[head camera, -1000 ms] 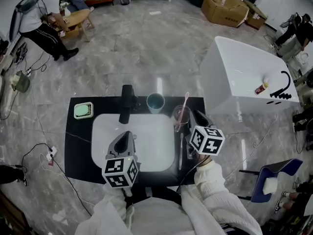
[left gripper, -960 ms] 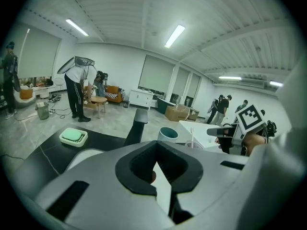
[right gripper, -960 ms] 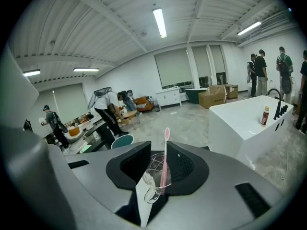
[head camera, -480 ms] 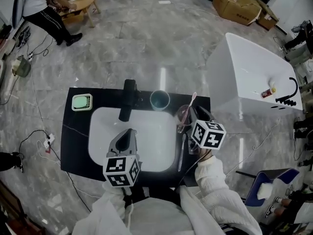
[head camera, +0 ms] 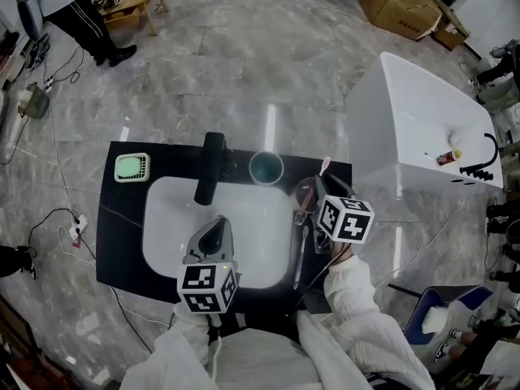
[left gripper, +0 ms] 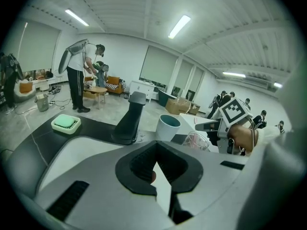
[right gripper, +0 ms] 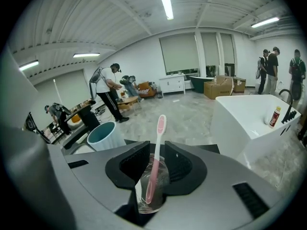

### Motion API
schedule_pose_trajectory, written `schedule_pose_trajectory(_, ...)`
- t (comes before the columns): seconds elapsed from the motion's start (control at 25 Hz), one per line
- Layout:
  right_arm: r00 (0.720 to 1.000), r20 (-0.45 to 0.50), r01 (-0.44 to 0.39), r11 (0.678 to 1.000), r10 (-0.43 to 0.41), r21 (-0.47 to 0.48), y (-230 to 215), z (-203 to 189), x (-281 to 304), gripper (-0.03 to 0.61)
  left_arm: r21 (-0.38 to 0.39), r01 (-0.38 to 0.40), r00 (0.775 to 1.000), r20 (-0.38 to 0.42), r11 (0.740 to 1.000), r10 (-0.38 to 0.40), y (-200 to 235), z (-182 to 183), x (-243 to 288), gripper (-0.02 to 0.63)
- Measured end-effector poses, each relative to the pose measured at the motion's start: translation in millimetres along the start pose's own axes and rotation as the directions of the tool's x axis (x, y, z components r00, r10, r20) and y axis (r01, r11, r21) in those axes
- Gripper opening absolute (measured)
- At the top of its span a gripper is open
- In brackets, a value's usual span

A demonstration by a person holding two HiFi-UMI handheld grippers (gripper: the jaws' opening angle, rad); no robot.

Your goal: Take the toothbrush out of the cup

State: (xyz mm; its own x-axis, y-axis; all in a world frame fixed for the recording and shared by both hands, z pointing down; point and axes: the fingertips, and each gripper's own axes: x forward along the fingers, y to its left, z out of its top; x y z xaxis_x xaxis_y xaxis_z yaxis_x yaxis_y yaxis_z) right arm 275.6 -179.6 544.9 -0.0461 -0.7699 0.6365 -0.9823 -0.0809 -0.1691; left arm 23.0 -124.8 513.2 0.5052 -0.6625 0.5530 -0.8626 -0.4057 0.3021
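A pink toothbrush (right gripper: 156,152) stands head-up in a clear plastic cup (right gripper: 152,186) on the black counter, right of the sink. In the head view the cup (head camera: 305,193) and the toothbrush (head camera: 322,169) sit just in front of my right gripper (head camera: 318,192). The right gripper (right gripper: 156,145) has a jaw on each side of the cup and is shut on it. My left gripper (head camera: 213,232) hovers over the white sink basin (head camera: 171,218), well left of the cup. Its fingertips meet, so the left gripper (left gripper: 156,163) is shut and empty.
A teal cup (head camera: 266,167) stands behind the sink next to the black faucet (head camera: 209,165). A green soap dish (head camera: 132,166) lies at the counter's back left. A thin pale item (head camera: 301,250) lies along the sink's right rim. A white tub (head camera: 414,128) stands to the right.
My right gripper has moved left and forward until its jaws sit around the clear cup. The left gripper has barely moved over the sink.
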Motion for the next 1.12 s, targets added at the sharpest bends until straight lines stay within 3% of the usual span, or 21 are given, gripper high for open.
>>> schedule_pose_trajectory(0.44,0.999,-0.032,0.000,1.000,0.000,-0.005,-1,-4,11,0.091,-0.015,0.002,1.000,-0.024,1.000,-0.002,1,-5,11,-0.002)
schedule_pose_trajectory(0.72,0.999,-0.048,0.010,1.000,-0.012,-0.028,-1,-4,13,0.055,-0.015,0.007,0.999,-0.033,1.000,-0.007,-1,-7,13,-0.002)
schedule_pose_trajectory(1.12,1.000,-0.025,0.009,0.999,-0.008,0.032,-2,-3,5,0.040,-0.014,0.013,0.999,-0.031,1.000,-0.013,0,-6,10,-0.002)
